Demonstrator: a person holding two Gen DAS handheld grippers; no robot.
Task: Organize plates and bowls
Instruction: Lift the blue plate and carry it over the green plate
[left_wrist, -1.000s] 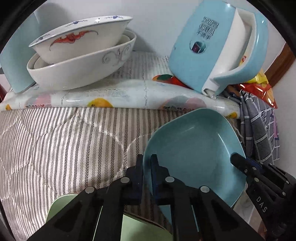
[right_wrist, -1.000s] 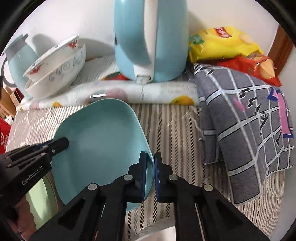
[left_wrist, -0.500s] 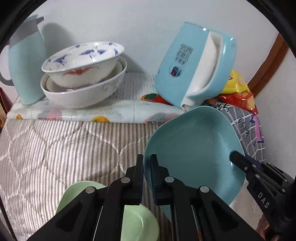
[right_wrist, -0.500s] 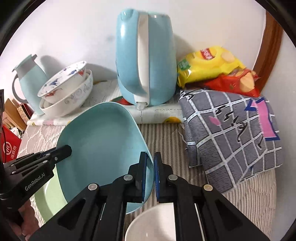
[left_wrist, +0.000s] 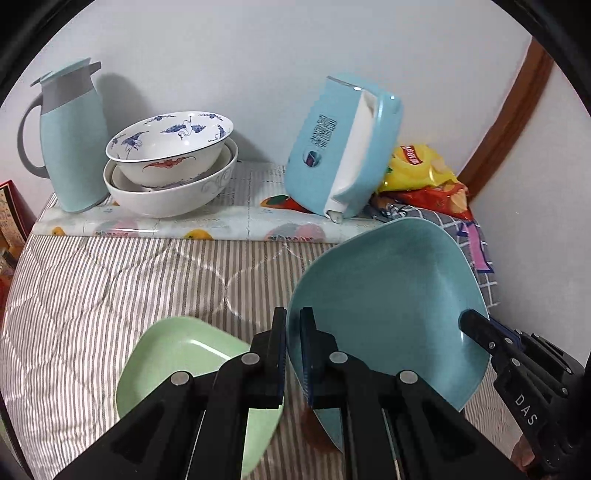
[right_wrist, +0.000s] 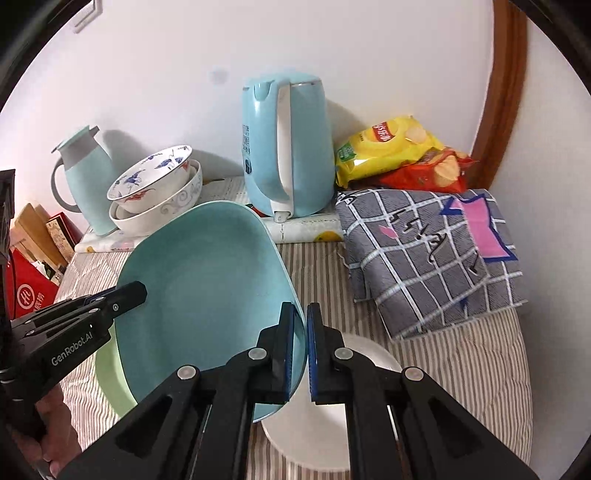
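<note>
A teal plate (left_wrist: 388, 295) is held off the striped bedcover (left_wrist: 92, 295) by both tongs at once: the left gripper (left_wrist: 293, 354) is clamped on its left rim, and the right gripper (right_wrist: 301, 347) is clamped on the opposite rim, so the plate hangs tilted between them. In the left wrist view the right gripper's fingers (left_wrist: 480, 332) are seen at the plate's far edge; in the right wrist view the left gripper's fingers (right_wrist: 122, 295) are seen likewise. A light green plate (left_wrist: 177, 354) is seen lying on the bedcover below and to the left of the teal one, and a white plate (right_wrist: 369, 369) is seen under the right gripper. Further back, on a fruit-patterned mat (left_wrist: 221, 225) by the wall, stacked bowls (left_wrist: 170, 162) are placed between a thermos jug (left_wrist: 70, 136) and a blue electric kettle (left_wrist: 340, 147). Crisp bags (right_wrist: 399, 155) and a folded checked cloth (right_wrist: 424, 251) are seen to the right of the kettle.
</note>
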